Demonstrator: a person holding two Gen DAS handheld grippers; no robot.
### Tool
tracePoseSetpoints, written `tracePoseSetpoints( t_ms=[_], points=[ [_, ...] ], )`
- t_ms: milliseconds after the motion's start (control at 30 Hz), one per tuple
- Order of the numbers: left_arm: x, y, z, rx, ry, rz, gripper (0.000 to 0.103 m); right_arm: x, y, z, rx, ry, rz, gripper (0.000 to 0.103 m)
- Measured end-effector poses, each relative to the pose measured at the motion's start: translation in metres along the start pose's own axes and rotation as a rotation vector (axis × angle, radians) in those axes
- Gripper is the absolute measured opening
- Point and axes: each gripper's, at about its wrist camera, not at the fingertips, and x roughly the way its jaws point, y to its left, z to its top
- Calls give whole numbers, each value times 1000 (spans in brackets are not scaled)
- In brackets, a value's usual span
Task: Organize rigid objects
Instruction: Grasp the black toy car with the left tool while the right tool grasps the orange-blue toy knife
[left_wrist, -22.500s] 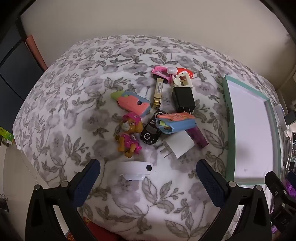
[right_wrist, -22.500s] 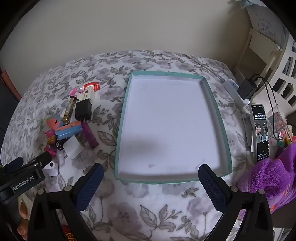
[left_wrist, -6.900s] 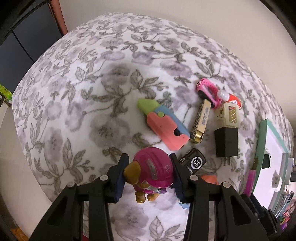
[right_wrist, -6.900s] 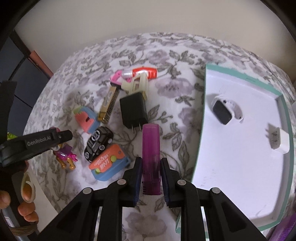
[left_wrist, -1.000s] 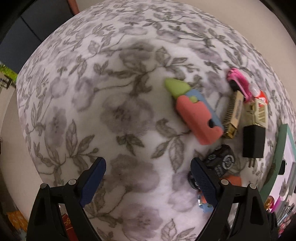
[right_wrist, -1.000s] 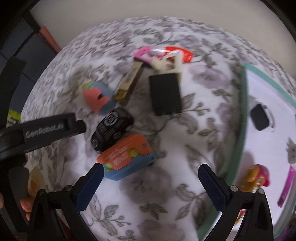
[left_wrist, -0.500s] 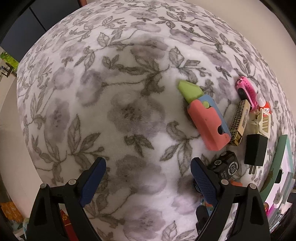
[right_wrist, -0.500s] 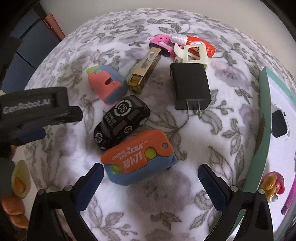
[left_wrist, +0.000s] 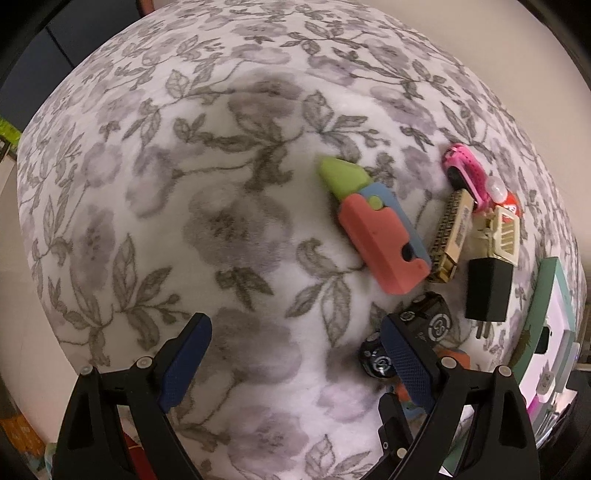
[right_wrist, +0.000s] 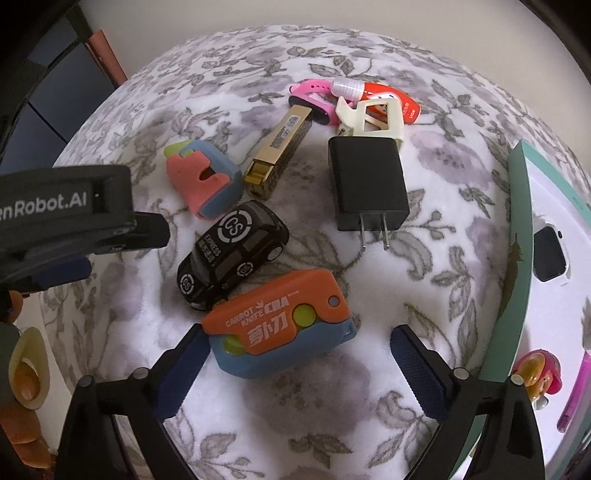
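Right gripper (right_wrist: 297, 373) above orange knife toy (right_wrist: 279, 325), jaws closing, wide apart, not yet pressing; toy between them on blanket (right_wrist: 258, 424), left of tray (right_wrist: 517, 258).

Left gripper (left_wrist: 295, 365) spread, empty, over bare blanket.

Toy long axis runs jaw to jaw, right end tilted slightly away.

Risk: left pad (right_wrist: 181, 373) already near toy's end. Lengthwise grip could push or pivot toy. Car (right_wrist: 232, 251) touches toy's far edge, likely nudged.

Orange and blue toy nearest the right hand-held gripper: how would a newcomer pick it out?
Start at the teal tray on the floral blanket and look left of its rim. It lies just beyond the closing right hand-held gripper, below the black toy car. Only this toy reads "CARROT KNIFE" on orange.
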Motion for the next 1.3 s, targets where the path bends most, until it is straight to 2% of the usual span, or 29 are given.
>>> tracePoseSetpoints(
  t_ms=[200,533,867,1033,1300],
  points=[
    [-3,-19,-1,49,3,-37,93,-10,-20,-4,22,-13,-5,88],
    [-3,-57,-4,135,10,-99,93,-16,-65,-4,103,-19,-13,85],
    [6,-100,-11,241,-8,-72,93,-26,-91,-7,128,-27,4,79],
    [11,-116,-14,279,-21,-49,92,-26,-88,-6,123,-35,-5,79],
    [17,-125,-12,297,-10,-33,77,-26,-71,-7,104,-54,-37,79]
  ],
)
